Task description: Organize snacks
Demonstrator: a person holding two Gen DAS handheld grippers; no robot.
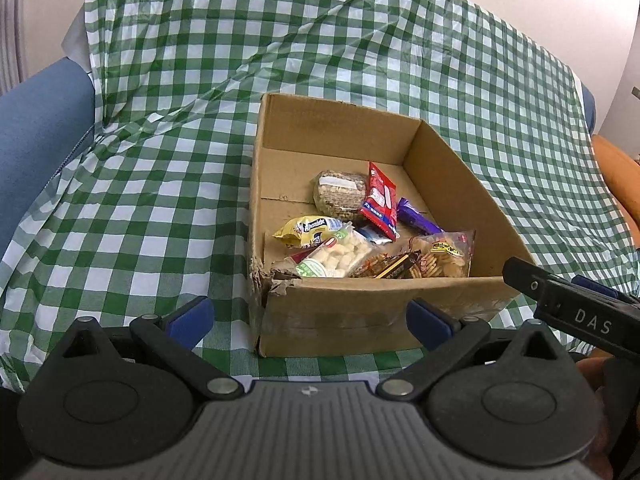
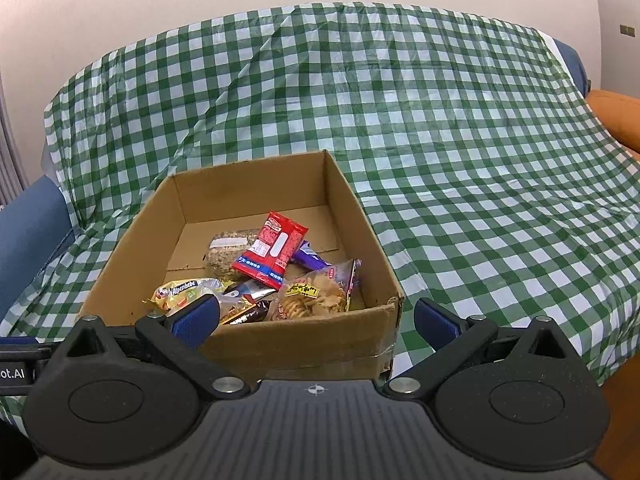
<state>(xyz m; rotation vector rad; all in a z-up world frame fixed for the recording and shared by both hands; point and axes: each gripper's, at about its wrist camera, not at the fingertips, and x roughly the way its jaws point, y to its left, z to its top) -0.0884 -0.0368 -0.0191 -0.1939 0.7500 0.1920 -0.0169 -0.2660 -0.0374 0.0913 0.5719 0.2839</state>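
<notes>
An open cardboard box [image 1: 376, 308] [image 2: 304, 344] stands on the green checked cloth. Inside lie several snack packs: a red packet [image 1: 378, 200] [image 2: 272, 250], a clear bag of grains [image 1: 340, 192] [image 2: 226, 252], a purple bar [image 1: 416, 216] [image 2: 310, 260], a yellow Alpenliebe bag [image 1: 308, 230] [image 2: 186, 292], a bag of white puffs [image 1: 340, 258], and a bag of crackers [image 1: 444, 258] [image 2: 312, 296]. My left gripper [image 1: 310, 318] is open and empty, just in front of the box's near wall. My right gripper [image 2: 316, 320] is open and empty, at the box's near wall; its body shows in the left wrist view [image 1: 576, 312].
The green and white checked cloth [image 1: 160, 184] [image 2: 480, 184] covers a sofa-like seat and rises at the back. Blue upholstery [image 1: 36, 128] [image 2: 28, 224] shows at the left. An orange cushion [image 1: 620, 176] [image 2: 616, 116] lies at the right. The box's near left corner is torn.
</notes>
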